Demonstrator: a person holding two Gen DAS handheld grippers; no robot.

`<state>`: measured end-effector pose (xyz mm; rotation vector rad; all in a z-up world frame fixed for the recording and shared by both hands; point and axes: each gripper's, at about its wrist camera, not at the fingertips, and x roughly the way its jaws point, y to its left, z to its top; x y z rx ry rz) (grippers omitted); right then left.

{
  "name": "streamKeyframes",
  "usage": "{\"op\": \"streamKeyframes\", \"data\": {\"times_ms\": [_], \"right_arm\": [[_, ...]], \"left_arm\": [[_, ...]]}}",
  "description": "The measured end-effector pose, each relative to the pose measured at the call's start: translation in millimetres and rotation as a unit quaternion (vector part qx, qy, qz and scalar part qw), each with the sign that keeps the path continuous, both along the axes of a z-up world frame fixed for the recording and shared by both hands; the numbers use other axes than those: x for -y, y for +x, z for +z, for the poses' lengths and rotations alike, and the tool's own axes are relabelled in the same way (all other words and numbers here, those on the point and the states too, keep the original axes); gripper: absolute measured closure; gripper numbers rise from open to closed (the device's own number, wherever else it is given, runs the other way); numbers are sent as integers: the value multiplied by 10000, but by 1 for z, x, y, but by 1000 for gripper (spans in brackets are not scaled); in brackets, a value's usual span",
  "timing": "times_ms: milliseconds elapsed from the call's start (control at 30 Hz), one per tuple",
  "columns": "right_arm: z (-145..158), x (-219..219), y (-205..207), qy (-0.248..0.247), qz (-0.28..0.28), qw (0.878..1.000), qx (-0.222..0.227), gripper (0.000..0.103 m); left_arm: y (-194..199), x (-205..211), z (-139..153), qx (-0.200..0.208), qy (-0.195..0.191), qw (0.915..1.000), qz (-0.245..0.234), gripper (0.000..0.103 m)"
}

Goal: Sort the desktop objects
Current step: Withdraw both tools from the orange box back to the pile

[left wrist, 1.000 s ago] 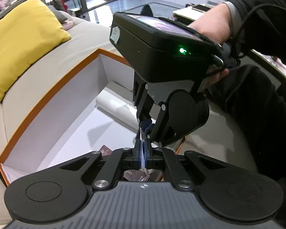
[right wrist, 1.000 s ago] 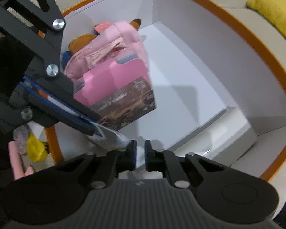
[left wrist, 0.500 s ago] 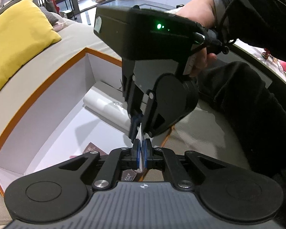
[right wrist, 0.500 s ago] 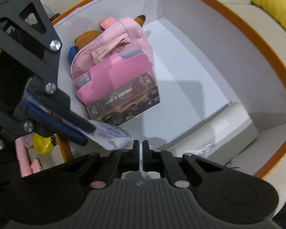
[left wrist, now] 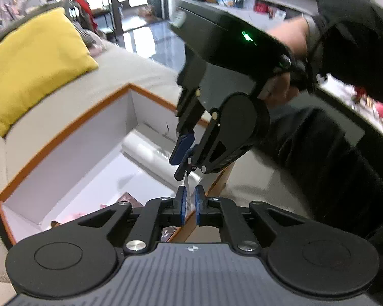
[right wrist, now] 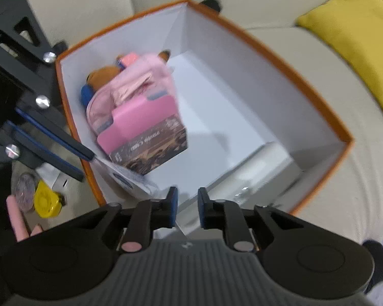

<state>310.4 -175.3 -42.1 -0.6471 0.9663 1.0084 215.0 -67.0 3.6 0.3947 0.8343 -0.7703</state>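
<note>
While both grippers hang over the orange-rimmed box point(right wrist: 280, 58) on the cream sofa point(right wrist: 344, 178), a flat white packet with blue print point(right wrist: 126, 178) sits between them above the box's near corner. Left gripper point(left wrist: 189, 202): pads parted a little, packet edge standing loosely in the gap, no clamp evident. Right gripper point(right wrist: 186, 204): fingers likewise apart by a narrow gap, gripping nothing; packet lies just off its left fingertip. Judgement: this is the release, packet about to fall into the box. Contents so far: pink backpack point(right wrist: 138, 97) over a brown plush toy point(right wrist: 102, 76), dark photo-card box point(right wrist: 150, 150) leaning against it, white roll point(right wrist: 263, 170) along the far wall; floor between them bare. To do it well, widen both sets of fingers fully and together so no pad drags a corner, keep the packet inside the rim instead of over the orange edge, and let it land flat on the bare floor. Risk: packet catches the rim and tips out toward the yellow toy point(right wrist: 47, 201) and pink stick point(right wrist: 16, 216) lying outside. Yellow cushion point(left wrist: 33, 68) well clear.
</note>
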Motion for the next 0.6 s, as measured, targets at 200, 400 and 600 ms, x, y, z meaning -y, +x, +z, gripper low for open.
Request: {"op": "streamKeyframes", "data": {"times_ms": [200,400,600], "right_arm": [[32,18,-28,590,-522,9945,692,71],[56,51,-87,1428,-894,9829,741,70],[16,62,-158,1326,-1353,9818,-124,69]], "left_arm": [[-38,-16,25,306,-236,9987,343,93],[-82,-34,24,161,-277,9971,688,87],[-128,-42,-8,-360,-3,9935,1080,84]]}}
